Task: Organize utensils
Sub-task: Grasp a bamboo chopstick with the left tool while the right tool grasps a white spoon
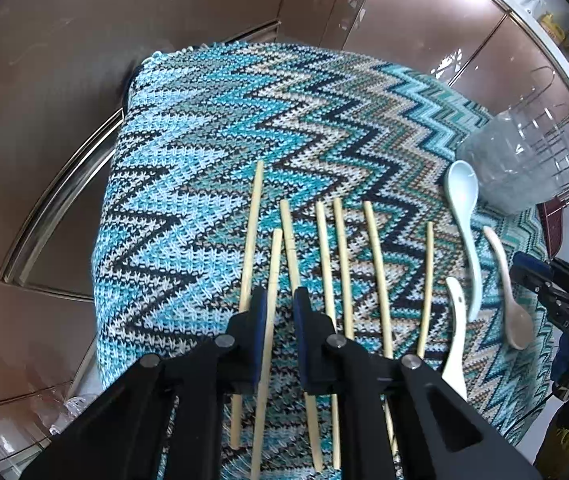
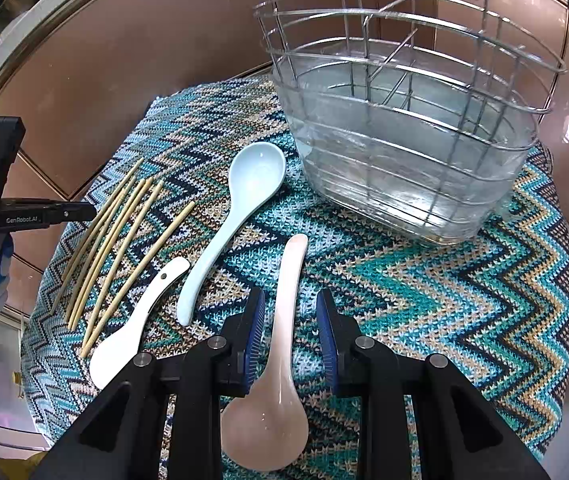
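Observation:
Several bamboo chopsticks (image 1: 326, 256) lie side by side on a zigzag knit cloth (image 1: 204, 140); they also show in the right wrist view (image 2: 124, 248). My left gripper (image 1: 279, 304) is open, its fingers on either side of one chopstick (image 1: 272, 280). A pale blue spoon (image 2: 228, 224), a white spoon (image 2: 136, 320) and a pink spoon (image 2: 280, 340) lie to the right of the chopsticks. My right gripper (image 2: 290, 312) is open, its fingers on either side of the pink spoon's handle. A wire utensil basket (image 2: 408, 120) with a clear liner stands behind.
The cloth (image 2: 424, 300) covers a small table with edges close on all sides. Brown cabinet doors (image 1: 64, 60) stand behind. The other gripper shows at the right edge of the left wrist view (image 1: 556, 292) and the left edge of the right wrist view (image 2: 24, 216).

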Demonstrator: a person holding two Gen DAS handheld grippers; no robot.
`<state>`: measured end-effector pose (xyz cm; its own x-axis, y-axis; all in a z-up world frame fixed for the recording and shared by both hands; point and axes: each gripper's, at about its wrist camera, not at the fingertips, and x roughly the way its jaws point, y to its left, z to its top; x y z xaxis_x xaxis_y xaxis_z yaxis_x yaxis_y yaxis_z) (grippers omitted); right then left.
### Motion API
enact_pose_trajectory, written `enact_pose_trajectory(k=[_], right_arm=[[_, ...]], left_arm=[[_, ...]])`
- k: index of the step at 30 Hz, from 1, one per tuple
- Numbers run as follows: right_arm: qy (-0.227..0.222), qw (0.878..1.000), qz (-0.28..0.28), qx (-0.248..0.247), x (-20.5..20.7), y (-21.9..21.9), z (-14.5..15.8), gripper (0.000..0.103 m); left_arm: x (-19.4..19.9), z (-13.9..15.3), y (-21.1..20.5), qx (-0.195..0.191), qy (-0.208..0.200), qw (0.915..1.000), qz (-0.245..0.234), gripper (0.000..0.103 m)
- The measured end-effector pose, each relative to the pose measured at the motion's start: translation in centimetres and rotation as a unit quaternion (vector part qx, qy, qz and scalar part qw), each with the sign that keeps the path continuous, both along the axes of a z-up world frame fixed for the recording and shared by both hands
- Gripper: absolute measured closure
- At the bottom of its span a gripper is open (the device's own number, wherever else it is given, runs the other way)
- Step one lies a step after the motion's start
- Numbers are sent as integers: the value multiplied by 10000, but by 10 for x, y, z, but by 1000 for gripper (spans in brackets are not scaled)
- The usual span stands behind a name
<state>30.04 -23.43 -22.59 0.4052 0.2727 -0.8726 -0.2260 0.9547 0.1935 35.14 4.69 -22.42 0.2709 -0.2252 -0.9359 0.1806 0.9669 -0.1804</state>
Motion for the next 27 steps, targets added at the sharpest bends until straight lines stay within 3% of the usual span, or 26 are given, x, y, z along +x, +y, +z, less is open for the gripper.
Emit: enact_pose_trajectory(k=[9, 18, 27], right_arm=[[224, 9996, 96, -108, 16, 7, -14, 82], [548, 9983, 196, -43, 41, 16, -25, 85], [423, 9986, 303, 26, 35, 22, -18, 90]], left_arm=[[9, -16, -9, 312, 76, 9992, -220, 94], [17, -20, -13, 290, 162, 9992, -223, 94], [11, -14, -11, 239, -54, 9997, -99, 98]])
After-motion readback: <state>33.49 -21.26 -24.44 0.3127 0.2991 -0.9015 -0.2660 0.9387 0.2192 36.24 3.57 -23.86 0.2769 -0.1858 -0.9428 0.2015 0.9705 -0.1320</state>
